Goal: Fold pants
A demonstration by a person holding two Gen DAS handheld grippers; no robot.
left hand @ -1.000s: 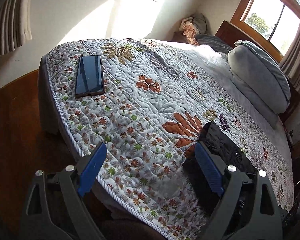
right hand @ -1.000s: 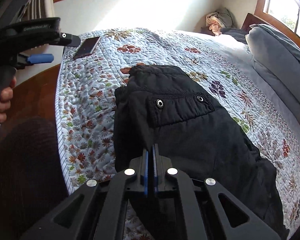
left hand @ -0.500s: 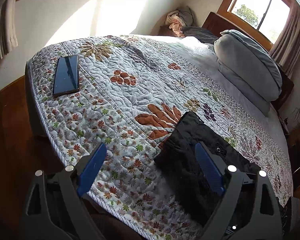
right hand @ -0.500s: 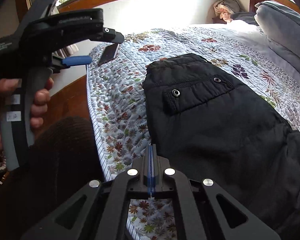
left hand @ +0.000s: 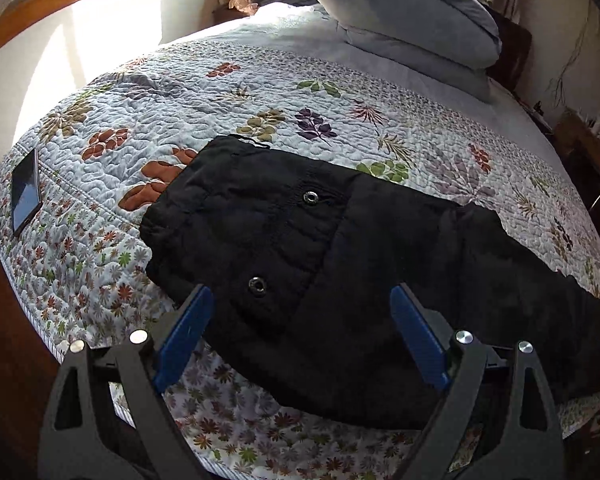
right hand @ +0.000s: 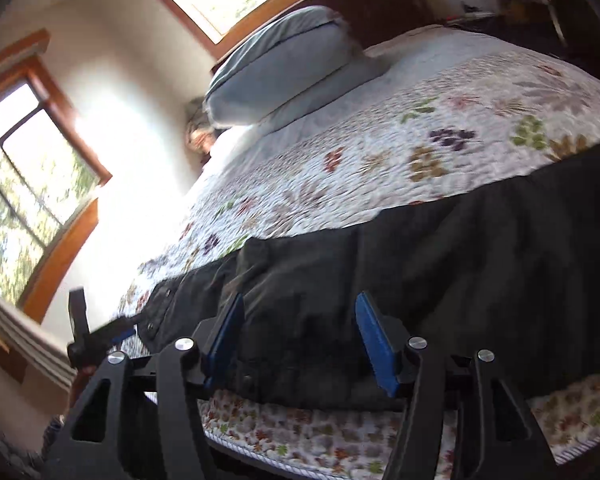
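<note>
Pants: black pants (left hand: 340, 264) lying flat on the quilt near the bed's near edge, waist end toward the phone side, legs running off the other way; two metal snaps show on a pocket flap.
Left gripper: left gripper (left hand: 300, 332) released, blue pads spread wide, poised over the pants' near edge; contact with the cloth cannot be judged.
Right gripper: right gripper (right hand: 302, 340) released, jaws wide apart, low over the pants (right hand: 440, 264); view tilted and motion-blurred.
Surface: floral quilt (left hand: 228, 92) covering the bed, pale sheet beyond it.
Phone: dark phone (left hand: 26, 192) face-up near the quilt's far corner, well apart from the pants.
Pillows: two grey pillows (left hand: 412, 24) stacked at the headboard.
Room: wood-framed windows (right hand: 28, 200), sunlit white wall, wooden floor (left hand: 4, 340).
</note>
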